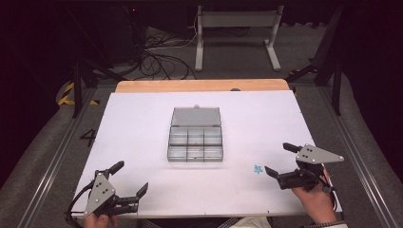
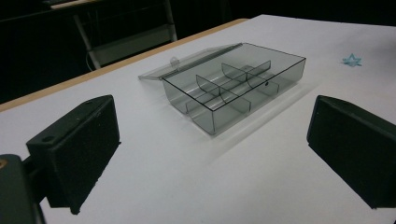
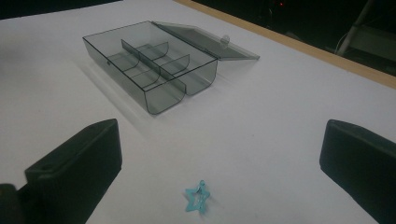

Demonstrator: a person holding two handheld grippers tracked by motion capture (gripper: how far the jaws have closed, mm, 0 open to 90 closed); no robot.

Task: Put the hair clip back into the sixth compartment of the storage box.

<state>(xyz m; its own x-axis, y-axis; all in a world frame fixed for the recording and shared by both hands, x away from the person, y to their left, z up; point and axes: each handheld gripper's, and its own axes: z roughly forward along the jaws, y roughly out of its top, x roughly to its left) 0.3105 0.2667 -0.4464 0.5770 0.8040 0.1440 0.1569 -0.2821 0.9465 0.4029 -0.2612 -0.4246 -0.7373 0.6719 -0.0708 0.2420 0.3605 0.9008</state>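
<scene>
One star charm (image 3: 198,197) just ahead, right gripper (image 3: 219,163) open.

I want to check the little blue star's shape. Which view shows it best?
The right gripper view: the blue star lies close on the white table, its points distinct. In the high view it is a tiny blue mark; in the left gripper view, a small far-off shape.

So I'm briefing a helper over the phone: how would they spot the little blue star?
Start at the clear divided box in the middle of the white table. Look toward the near right, just ahead of the right tongs. The star is the one small turquoise thing lying flat there.
</scene>
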